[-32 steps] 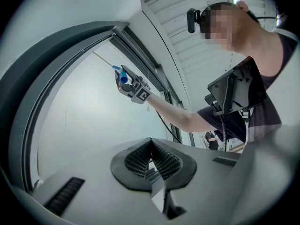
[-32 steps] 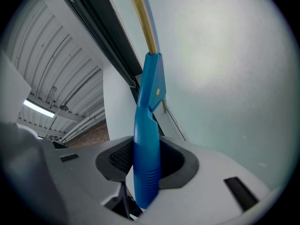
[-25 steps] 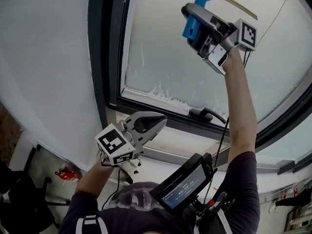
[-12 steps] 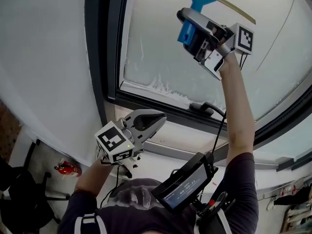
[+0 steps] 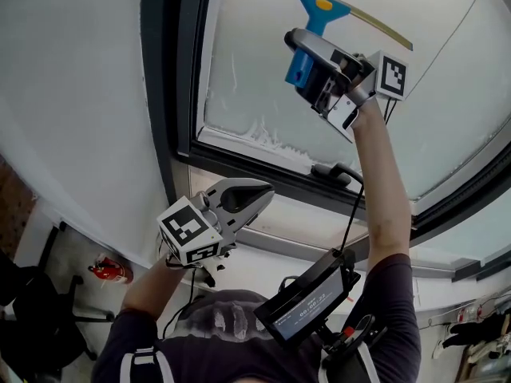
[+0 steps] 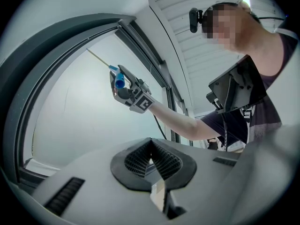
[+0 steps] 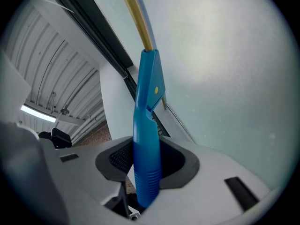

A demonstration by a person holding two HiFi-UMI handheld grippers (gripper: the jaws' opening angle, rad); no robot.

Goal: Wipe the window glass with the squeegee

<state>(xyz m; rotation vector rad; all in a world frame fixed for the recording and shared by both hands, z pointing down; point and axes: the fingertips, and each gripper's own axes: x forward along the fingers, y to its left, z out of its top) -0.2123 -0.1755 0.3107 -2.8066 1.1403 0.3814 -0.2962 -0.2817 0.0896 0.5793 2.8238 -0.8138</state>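
- White wall (image 5: 72,94) fills the far left, and beside it runs the dark window frame (image 5: 172,94).
- My left gripper (image 5: 259,194) hangs low, below the sill and well apart from the pane. Its jaws are pressed together with nothing between them, so it has no part in the wiping.
- Next comes the window glass (image 5: 255,78), which looks hazy all over. A ragged white line of suds (image 5: 263,140) lies along its bottom edge, just above the frame.
- High on the pane is the squeegee (image 5: 321,8). Its brass-coloured blade lies across the glass near the top, and its blue handle points down toward me.
- My right gripper (image 5: 307,54) is raised on an outstretched arm, its jaws clamped on that blue handle.
- I judge the job far from finished. The blade sits near the top, so almost the whole height of the pane below it, down to the suds, is left to pull.
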